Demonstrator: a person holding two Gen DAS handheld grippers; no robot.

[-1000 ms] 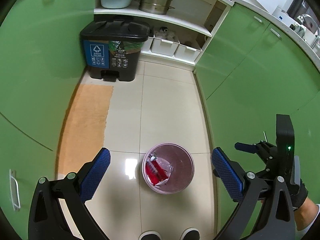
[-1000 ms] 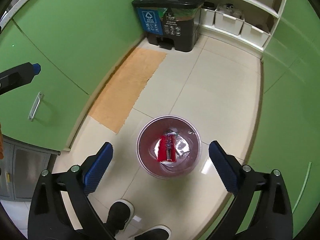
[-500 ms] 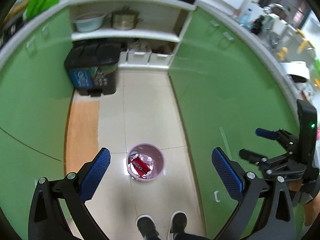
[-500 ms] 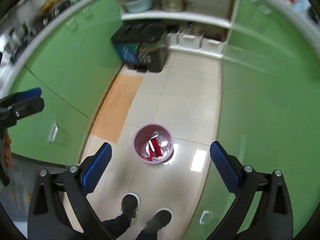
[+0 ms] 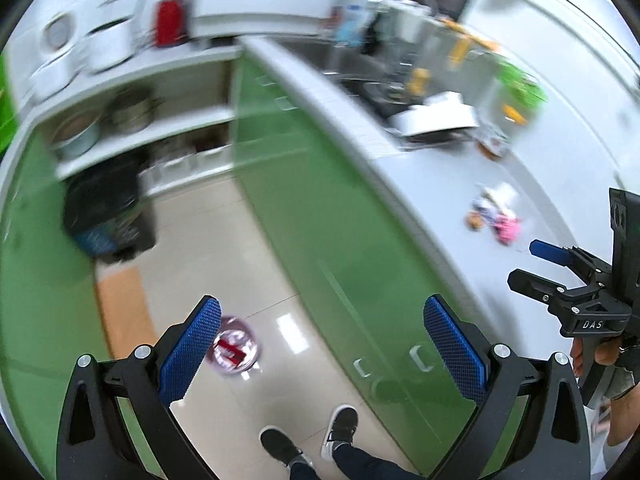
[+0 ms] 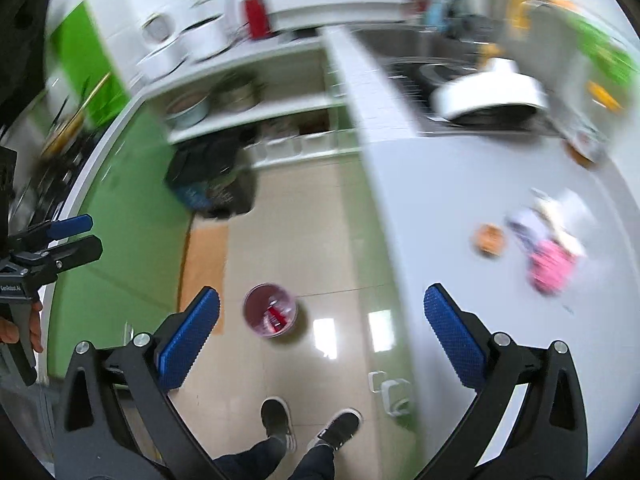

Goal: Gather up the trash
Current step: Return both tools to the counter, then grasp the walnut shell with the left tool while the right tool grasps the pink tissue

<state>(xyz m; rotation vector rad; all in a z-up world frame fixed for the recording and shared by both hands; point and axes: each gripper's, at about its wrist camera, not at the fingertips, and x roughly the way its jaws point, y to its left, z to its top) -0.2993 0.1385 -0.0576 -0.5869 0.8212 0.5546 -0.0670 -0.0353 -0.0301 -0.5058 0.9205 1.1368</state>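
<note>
A small pink waste bin [image 5: 234, 350] stands on the floor far below, with a red wrapper inside; it also shows in the right wrist view [image 6: 270, 316]. Trash lies on the white countertop [image 6: 460, 184]: a pink wrapper [image 6: 550, 266], a purple and white wrapper [image 6: 532, 232] and an orange round piece [image 6: 489, 239]. The same pile shows in the left wrist view [image 5: 494, 216]. My left gripper [image 5: 324, 344] is open and empty, high over the floor. My right gripper [image 6: 322, 332] is open and empty, at the counter's edge. Both views are blurred.
Green cabinets [image 5: 332, 216] run under the counter. A black pedal bin [image 6: 212, 184] stands at the far end by open shelves with pots. A white appliance [image 6: 488, 94] sits by the sink. An orange mat [image 6: 204, 264] lies on the floor. The person's feet [image 6: 308, 426] are below.
Both grippers have risen from just over the pink bin to counter height and swung right. The countertop and its trash have come into view. Both stay open.
</note>
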